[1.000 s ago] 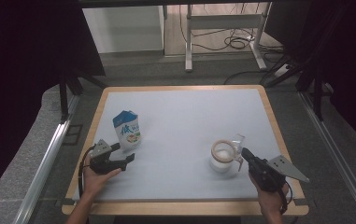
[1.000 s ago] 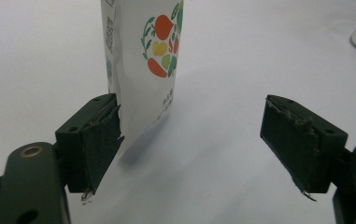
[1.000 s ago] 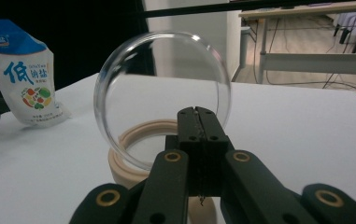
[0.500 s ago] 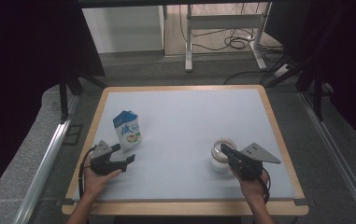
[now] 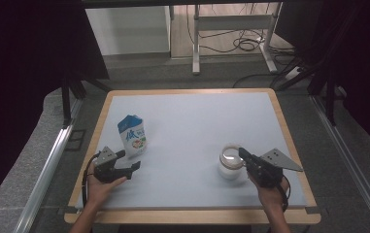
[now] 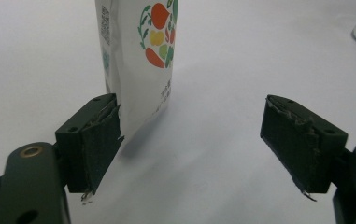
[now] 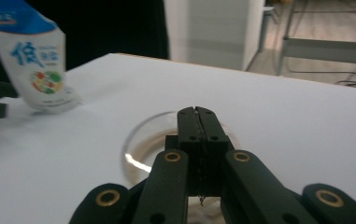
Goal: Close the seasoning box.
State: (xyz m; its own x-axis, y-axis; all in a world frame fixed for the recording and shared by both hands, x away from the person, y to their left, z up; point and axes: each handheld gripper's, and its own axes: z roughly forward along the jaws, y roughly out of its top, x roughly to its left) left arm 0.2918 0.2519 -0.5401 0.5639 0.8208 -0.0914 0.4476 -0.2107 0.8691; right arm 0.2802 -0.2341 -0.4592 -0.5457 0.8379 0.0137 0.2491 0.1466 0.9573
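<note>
Meanwhile, closed right tongs (image 5: 241,151) above glass cup (image 5: 229,165), carton (image 5: 133,136) well apart.

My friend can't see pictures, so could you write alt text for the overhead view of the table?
A person's two hands rest on a white table, each holding a black gripper. The left gripper, jaws open, points at an upright milk carton. The right gripper, jaws shut, reaches over the rim of a clear glass pitcher.

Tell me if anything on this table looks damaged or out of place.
The left gripper's pads look frayed, with ragged, torn edges. Otherwise the milk carton stands upright and the glass cup is upright with nothing spilled.
</note>
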